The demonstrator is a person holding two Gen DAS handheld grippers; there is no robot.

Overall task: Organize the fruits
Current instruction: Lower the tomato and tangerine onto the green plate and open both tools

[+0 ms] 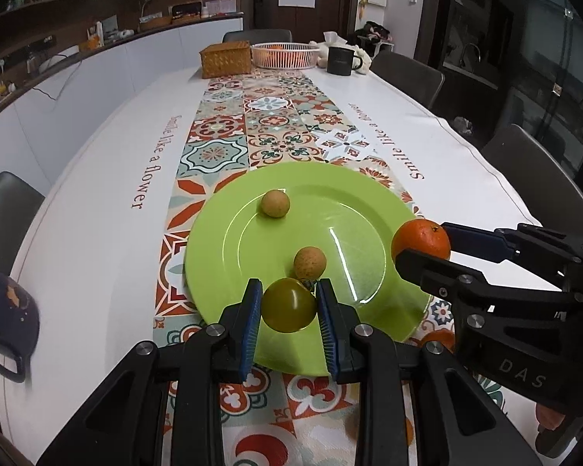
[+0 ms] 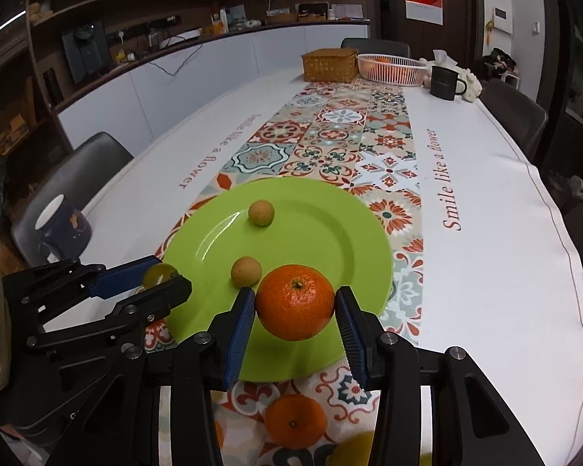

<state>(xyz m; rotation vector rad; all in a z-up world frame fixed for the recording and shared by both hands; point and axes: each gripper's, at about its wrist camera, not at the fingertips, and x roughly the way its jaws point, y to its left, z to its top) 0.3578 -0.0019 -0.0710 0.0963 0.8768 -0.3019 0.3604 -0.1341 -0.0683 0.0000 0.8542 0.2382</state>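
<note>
My left gripper (image 1: 289, 305) is shut on a small yellow-green round fruit (image 1: 288, 305), held over the near rim of the green plate (image 1: 330, 209). My right gripper (image 2: 295, 303) is shut on an orange mandarin (image 2: 296, 301), above the plate's (image 2: 322, 233) near edge. On the plate lie two small tan round fruits, one far (image 1: 276, 203) (image 2: 261, 213) and one near (image 1: 309, 263) (image 2: 246, 272). The right gripper (image 1: 423, 250) with its mandarin (image 1: 421, 239) shows at the plate's right rim, the left gripper (image 2: 163, 277) with its fruit (image 2: 157, 273) at the left rim.
Another mandarin (image 2: 294, 421) lies on the patterned runner below the right gripper. A dark blue mug (image 2: 62, 229) stands at the table's left edge. At the far end stand a wicker box (image 1: 225, 58), a white basket (image 1: 284, 54) and a black mug (image 1: 341, 61). Chairs surround the table.
</note>
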